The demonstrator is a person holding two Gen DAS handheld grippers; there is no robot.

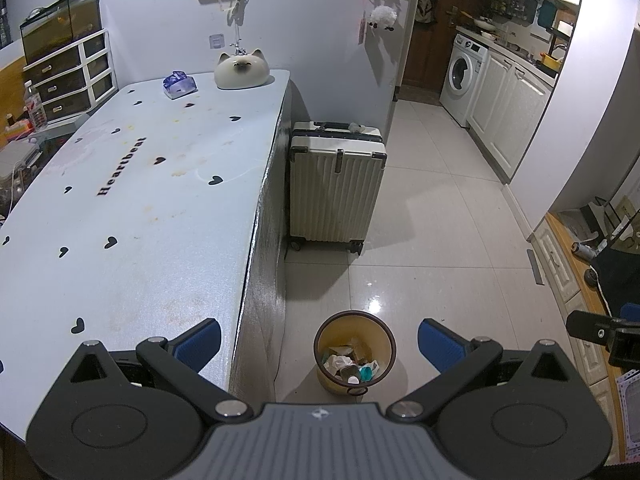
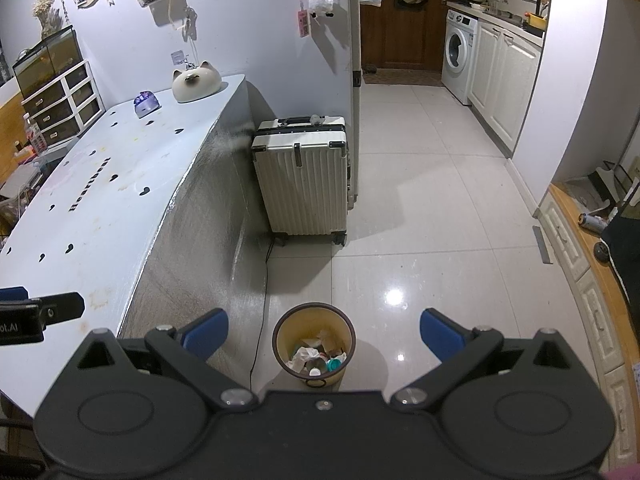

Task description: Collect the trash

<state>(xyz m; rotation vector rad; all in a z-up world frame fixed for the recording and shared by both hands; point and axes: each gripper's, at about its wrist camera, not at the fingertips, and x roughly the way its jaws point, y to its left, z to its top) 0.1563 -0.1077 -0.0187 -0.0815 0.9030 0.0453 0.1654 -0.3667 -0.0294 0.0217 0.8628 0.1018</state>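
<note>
Both grippers hang above the floor beside the bench, aimed down at the small round yellow waste bin with a dark rim (image 1: 354, 350), which stands on the pale glossy floor tiles (image 1: 440, 216) just off the bench's near corner. The left gripper (image 1: 319, 344) has its jaws spread wide with nothing between the blue pads, and the right gripper (image 2: 324, 334) is the same: wide apart and empty. The bin appears between the jaws in both wrist views, which suggests each tool is lined up over the bin's mouth.

The trash (crumpled white paper, a teal piece, what looks like a small bottle cap) already lies inside the bin (image 2: 314, 344), filling its bottom. The long pale-blue bench top printed with black hearts (image 1: 132, 200) carries only a white cat-face ceramic ornament (image 1: 241, 69) and a blue-patterned tissue pack (image 1: 179, 84) at its far end, neither plainly rubbish; I see no loose litter on it.

A cream ribbed hard-shell suitcase (image 1: 337, 186) stands upright against the bench's end, well apart from the bin. Judging from this, the collecting looks near done or complete.
</note>
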